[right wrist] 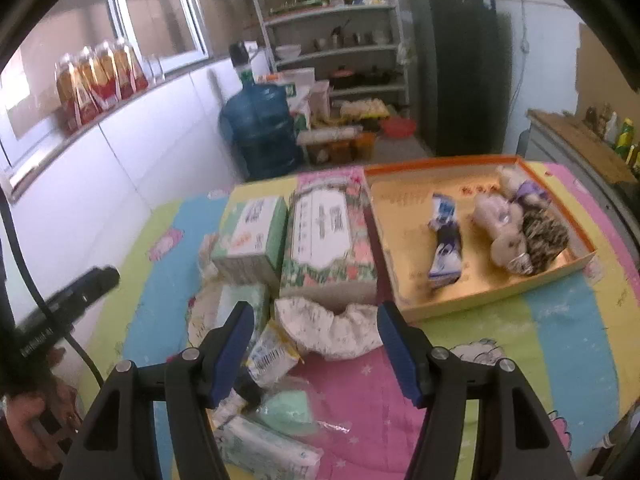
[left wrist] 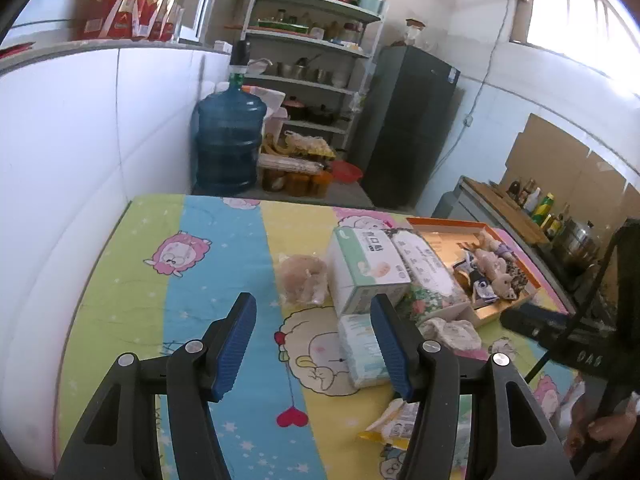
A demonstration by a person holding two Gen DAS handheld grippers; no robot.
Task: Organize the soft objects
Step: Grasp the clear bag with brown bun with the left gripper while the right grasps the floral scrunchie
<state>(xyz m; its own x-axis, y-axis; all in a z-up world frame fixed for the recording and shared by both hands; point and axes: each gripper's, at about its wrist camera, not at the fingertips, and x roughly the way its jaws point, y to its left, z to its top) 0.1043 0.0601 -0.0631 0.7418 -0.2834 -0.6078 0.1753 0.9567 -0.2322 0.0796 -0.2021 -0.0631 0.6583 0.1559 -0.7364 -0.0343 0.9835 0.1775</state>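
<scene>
Soft things lie on a cartoon-print cloth. In the right wrist view my right gripper (right wrist: 316, 354) is open above the cloth, and a white patterned fabric piece (right wrist: 332, 330) lies just ahead between its fingers. Beside its left finger is a yellow packet (right wrist: 272, 354). A mint-green wrapped item (right wrist: 286, 412) and a tissue pack (right wrist: 264, 448) lie below. In the left wrist view my left gripper (left wrist: 314, 346) is open and holds nothing. A pale soft pack (left wrist: 362, 352) lies by its right finger, and a bagged beige plush (left wrist: 302, 282) sits further ahead.
A green tissue box (right wrist: 252, 236) and a floral tissue pack (right wrist: 330, 236) stand side by side mid-table. An orange-rimmed tray (right wrist: 500, 292) at the right holds plush toys (right wrist: 508, 220) and a blue-white pack (right wrist: 444, 244). Beyond the table are a water jug (left wrist: 230, 140), shelves and a fridge.
</scene>
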